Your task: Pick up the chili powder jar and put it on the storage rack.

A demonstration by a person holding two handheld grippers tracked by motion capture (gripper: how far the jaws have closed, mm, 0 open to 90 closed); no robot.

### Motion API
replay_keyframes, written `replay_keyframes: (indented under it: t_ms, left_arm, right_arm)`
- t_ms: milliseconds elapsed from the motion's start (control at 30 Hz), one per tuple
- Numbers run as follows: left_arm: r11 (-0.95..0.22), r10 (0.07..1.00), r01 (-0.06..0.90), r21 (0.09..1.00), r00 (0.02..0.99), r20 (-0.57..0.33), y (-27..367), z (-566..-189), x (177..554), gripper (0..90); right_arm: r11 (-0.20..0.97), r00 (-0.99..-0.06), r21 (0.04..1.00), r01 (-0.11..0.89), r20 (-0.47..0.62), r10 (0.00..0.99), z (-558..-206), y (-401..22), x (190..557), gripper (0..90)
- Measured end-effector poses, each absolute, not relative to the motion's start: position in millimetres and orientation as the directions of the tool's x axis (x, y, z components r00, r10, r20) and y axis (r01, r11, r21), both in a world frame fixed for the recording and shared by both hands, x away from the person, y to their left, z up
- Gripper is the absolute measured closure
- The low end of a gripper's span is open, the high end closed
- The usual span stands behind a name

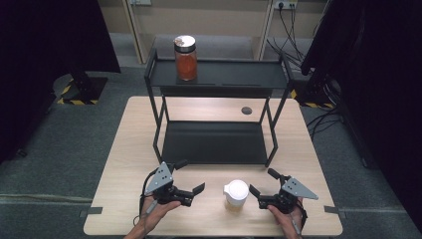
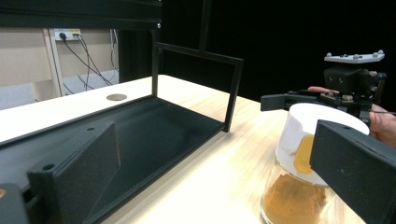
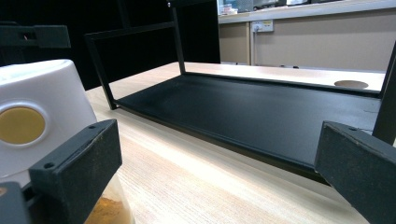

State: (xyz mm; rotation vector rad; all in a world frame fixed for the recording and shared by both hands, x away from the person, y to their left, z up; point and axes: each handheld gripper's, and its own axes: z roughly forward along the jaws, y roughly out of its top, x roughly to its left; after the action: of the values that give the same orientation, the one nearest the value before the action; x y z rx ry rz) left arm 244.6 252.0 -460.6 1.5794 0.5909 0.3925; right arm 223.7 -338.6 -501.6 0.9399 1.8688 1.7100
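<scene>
A glass jar of orange-brown powder with a white lid point(image 1: 236, 192) stands on the wooden table near its front edge, between my two grippers. My left gripper point(image 1: 190, 176) is open just left of it; in the left gripper view the jar point(image 2: 299, 154) sits partly behind the right jaw of the left gripper point(image 2: 212, 186). My right gripper point(image 1: 263, 182) is open just right of the jar. In the right gripper view the jar point(image 3: 39, 112) stands behind the left jaw of the right gripper point(image 3: 217, 179). Neither gripper touches it. A second jar point(image 1: 185, 58) with red-orange contents and a metal lid stands on the top shelf.
A black two-tier metal rack point(image 1: 214, 142) takes up the middle of the table, its lower shelf point(image 3: 261, 112) bare. A round cable hole point(image 1: 246, 110) lies behind it. Dark curtains hang at both sides, with a stand base point(image 1: 82, 89) on the floor at left.
</scene>
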Motion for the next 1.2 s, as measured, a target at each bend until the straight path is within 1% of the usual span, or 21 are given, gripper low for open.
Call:
replay_keyframes:
  t_ms: [433, 600, 1200]
  left_arm:
    - [0.001, 0.582, 0.131, 0.991, 0.806, -0.107, 254, -485, 243, 1.2]
    - [-0.019, 0.577, 0.119, 0.993, 0.812, -0.087, 253, -493, 241, 1.3]
    - [-0.043, 0.571, 0.139, 0.989, 0.816, -0.089, 251, -503, 241, 1.2]
  right_arm:
    - [0.004, -0.670, 0.983, 0.186, 0.123, 0.732, -502, -341, 223, 1.0]
    - [0.001, -0.667, 0.982, 0.187, 0.127, 0.734, -502, -341, 223, 1.0]
    - [0.008, -0.673, 0.983, 0.184, 0.120, 0.730, -502, -340, 222, 1.0]
